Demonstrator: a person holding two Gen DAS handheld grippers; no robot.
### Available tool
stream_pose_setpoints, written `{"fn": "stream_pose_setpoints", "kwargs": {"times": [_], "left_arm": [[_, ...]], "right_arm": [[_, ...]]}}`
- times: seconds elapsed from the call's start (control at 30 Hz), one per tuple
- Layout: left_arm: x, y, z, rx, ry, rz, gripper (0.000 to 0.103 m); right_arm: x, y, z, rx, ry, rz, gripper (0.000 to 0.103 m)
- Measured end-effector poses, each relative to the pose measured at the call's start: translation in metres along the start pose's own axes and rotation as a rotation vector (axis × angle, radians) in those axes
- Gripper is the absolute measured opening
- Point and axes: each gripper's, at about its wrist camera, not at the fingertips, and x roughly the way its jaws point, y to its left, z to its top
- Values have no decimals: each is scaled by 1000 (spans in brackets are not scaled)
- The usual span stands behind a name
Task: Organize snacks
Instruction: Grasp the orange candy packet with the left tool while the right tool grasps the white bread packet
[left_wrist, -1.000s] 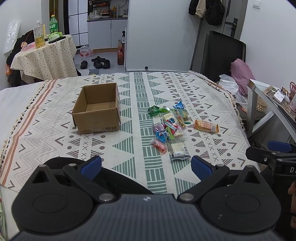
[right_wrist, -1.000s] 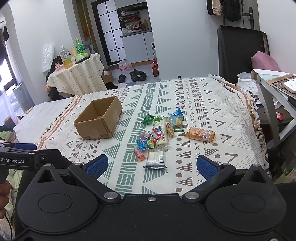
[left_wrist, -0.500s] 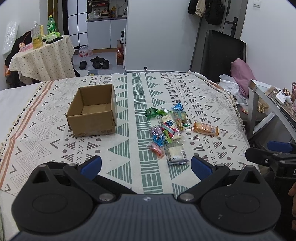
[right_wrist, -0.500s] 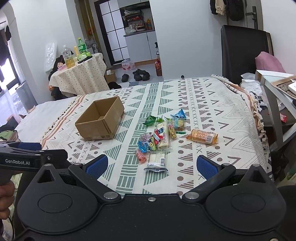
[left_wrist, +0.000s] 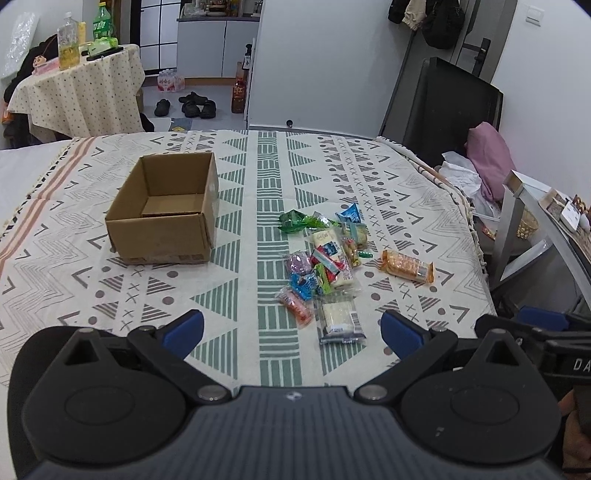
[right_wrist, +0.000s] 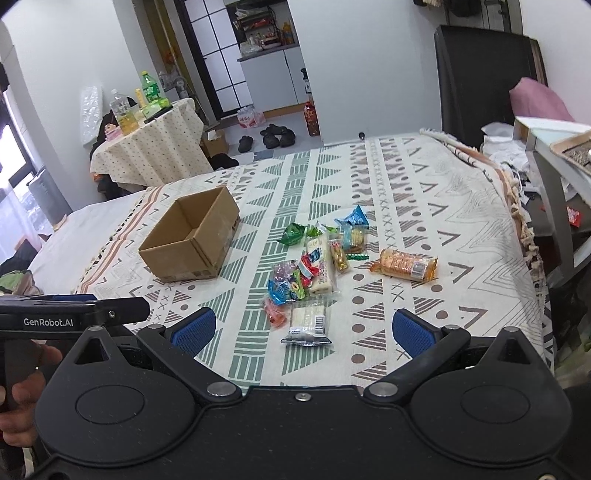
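Note:
An open, empty cardboard box (left_wrist: 166, 218) (right_wrist: 192, 251) sits on the patterned cloth, left of a pile of snack packets (left_wrist: 325, 258) (right_wrist: 314, 266). An orange cracker pack (left_wrist: 406, 266) (right_wrist: 404, 264) lies apart to the right of the pile. A white wrapped bar (left_wrist: 340, 319) (right_wrist: 308, 325) is the packet nearest me. My left gripper (left_wrist: 291, 332) is open and empty, above the near edge. My right gripper (right_wrist: 303, 330) is open and empty, just short of the white bar. Each gripper shows at the edge of the other's view.
The patterned cloth (left_wrist: 266, 177) covers a bed or table, with its edge at the right. A metal side table (left_wrist: 535, 221) stands to the right. A small round table with bottles (left_wrist: 81, 81) stands at the back left. Shoes (left_wrist: 192, 105) lie on the floor.
Both grippers have moved a little forward toward the snacks, and the left view has swung slightly right. Both stay open and nothing on the cloth has moved.

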Motion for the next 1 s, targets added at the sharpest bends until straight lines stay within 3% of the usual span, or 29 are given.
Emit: {"fn": "stream_pose_setpoints", "kwargs": {"times": [0.53,1.0], "left_arm": [[67,15,13,-100,78,15,99],[134,22,25,-163,210,-1,68]], "right_arm": [[57,-12,11,55,86,10,99],[109,-25,8,89,181,-12,85]]}}
